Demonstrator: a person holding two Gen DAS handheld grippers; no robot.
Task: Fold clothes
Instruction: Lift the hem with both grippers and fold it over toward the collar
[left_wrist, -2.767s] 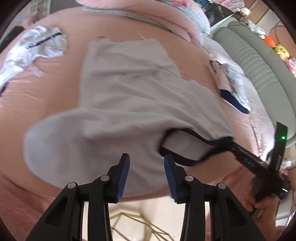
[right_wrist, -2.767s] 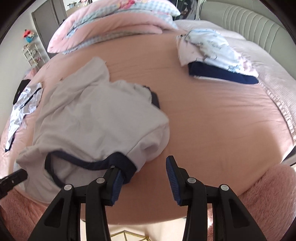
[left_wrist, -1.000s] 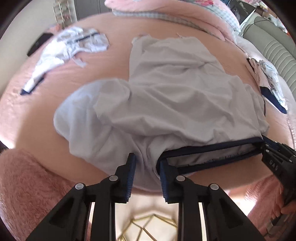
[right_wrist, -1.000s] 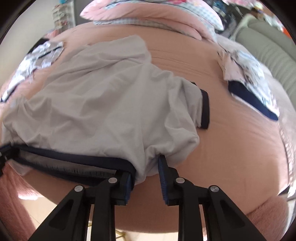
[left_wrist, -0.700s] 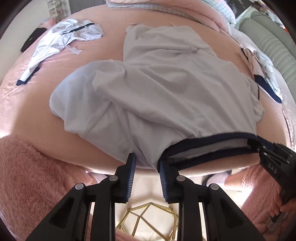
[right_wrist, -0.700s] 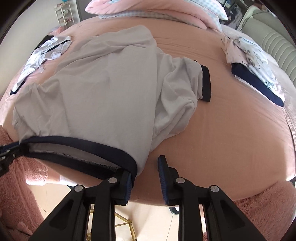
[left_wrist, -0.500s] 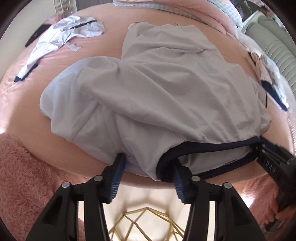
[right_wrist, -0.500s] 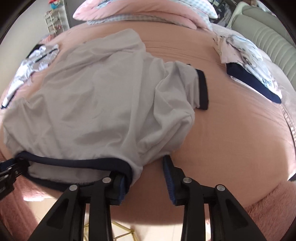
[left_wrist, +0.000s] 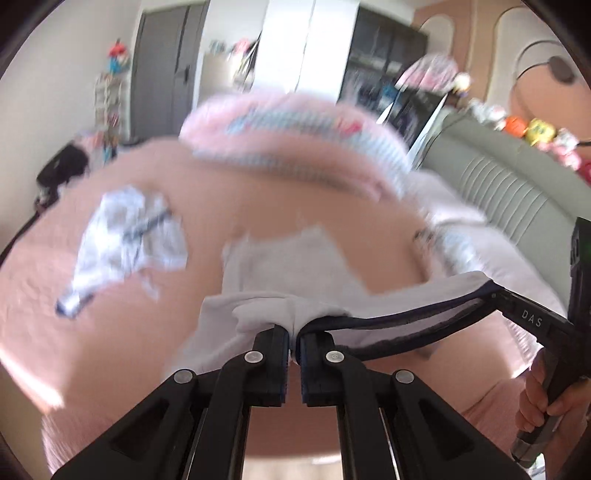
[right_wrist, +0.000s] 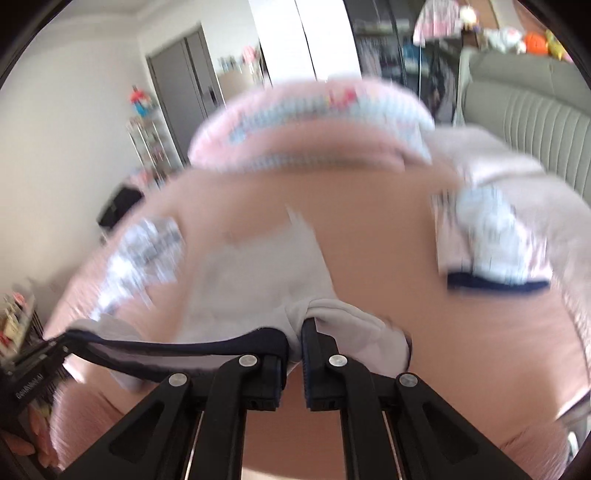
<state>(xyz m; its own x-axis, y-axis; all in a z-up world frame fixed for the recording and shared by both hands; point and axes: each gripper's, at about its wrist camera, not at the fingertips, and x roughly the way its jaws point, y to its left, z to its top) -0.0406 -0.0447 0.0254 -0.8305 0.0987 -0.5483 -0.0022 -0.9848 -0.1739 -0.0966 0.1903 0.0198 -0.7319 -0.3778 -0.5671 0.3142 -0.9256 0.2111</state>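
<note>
1. Left gripper (left_wrist: 294, 341): jaws narrowed since half a second ago, now pinching the grey shirt (left_wrist: 288, 266).
2. Shirt's navy hem (left_wrist: 406, 317) now lifted taut above the bed (left_wrist: 92, 332).
3. Right gripper (right_wrist: 294, 341): likewise clamped on shirt; probably shaking it flat for folding.

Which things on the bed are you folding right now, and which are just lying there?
In the job:
- grey shorts, with a dark blue waistband
- left gripper, clamped on the waistband
- right gripper, clamped on its other end

Just lying about:
- white patterned garment
- pale garment with a dark blue edge
- pink quilt
- plush toys
</note>
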